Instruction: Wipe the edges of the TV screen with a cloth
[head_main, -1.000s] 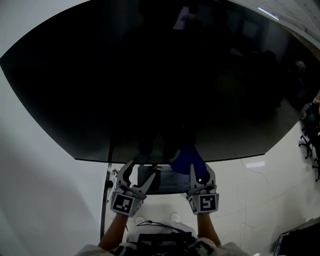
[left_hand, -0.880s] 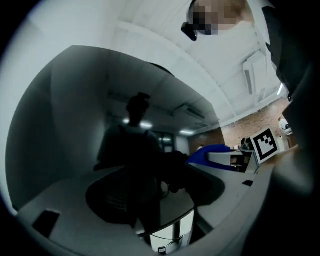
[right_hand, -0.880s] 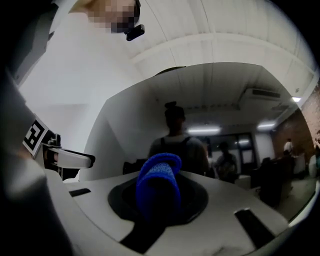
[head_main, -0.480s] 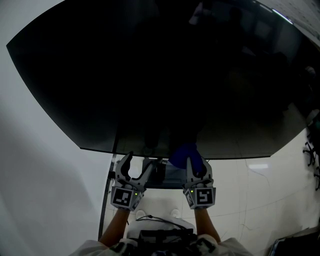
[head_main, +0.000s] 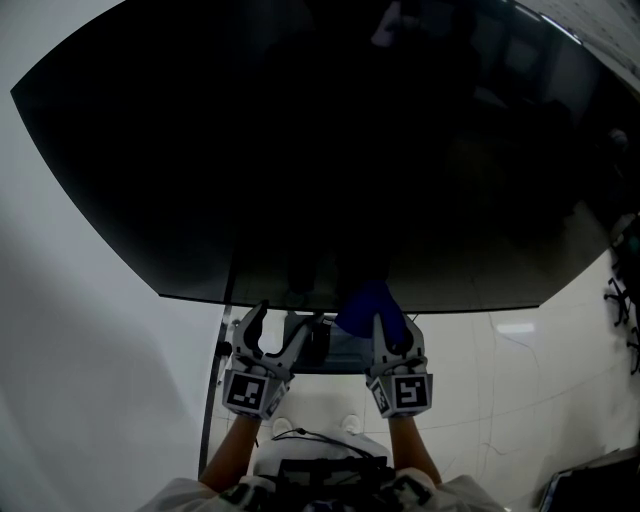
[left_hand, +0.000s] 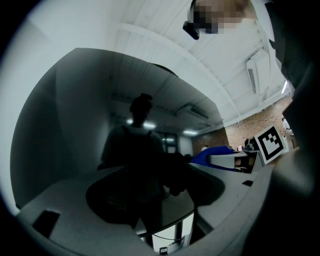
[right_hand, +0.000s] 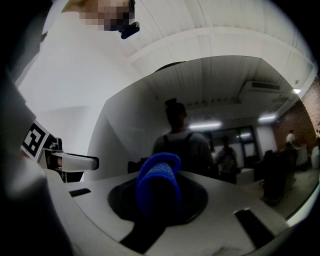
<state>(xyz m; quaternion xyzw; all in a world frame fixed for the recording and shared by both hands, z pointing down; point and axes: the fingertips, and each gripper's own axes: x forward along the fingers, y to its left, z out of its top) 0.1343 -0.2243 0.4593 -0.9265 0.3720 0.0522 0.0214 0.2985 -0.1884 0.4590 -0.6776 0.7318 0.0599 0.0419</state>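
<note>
A large black TV screen (head_main: 330, 150) fills most of the head view; its bottom edge (head_main: 460, 309) runs just above both grippers. My right gripper (head_main: 394, 326) is shut on a folded blue cloth (head_main: 368, 304), which pokes up against the bottom edge near its middle. In the right gripper view the blue cloth (right_hand: 159, 186) stands between the jaws of that gripper (right_hand: 161, 210), facing the reflective screen (right_hand: 210, 110). My left gripper (head_main: 283, 320) is open and holds nothing, just left of the cloth under the same edge. The left gripper view shows the blue cloth (left_hand: 216, 153) at the right.
Below the screen sits a grey stand shelf (head_main: 340, 355), with a white base and a black cable (head_main: 310, 438) under it. A thin dark post (head_main: 210, 420) runs down at the left. White wall lies to the left, pale tiled floor (head_main: 520, 400) to the right.
The head view has shifted a little, and the screen's bottom edge sits slightly higher in frame. Both grippers stay under that edge, the right one still holding the cloth.
</note>
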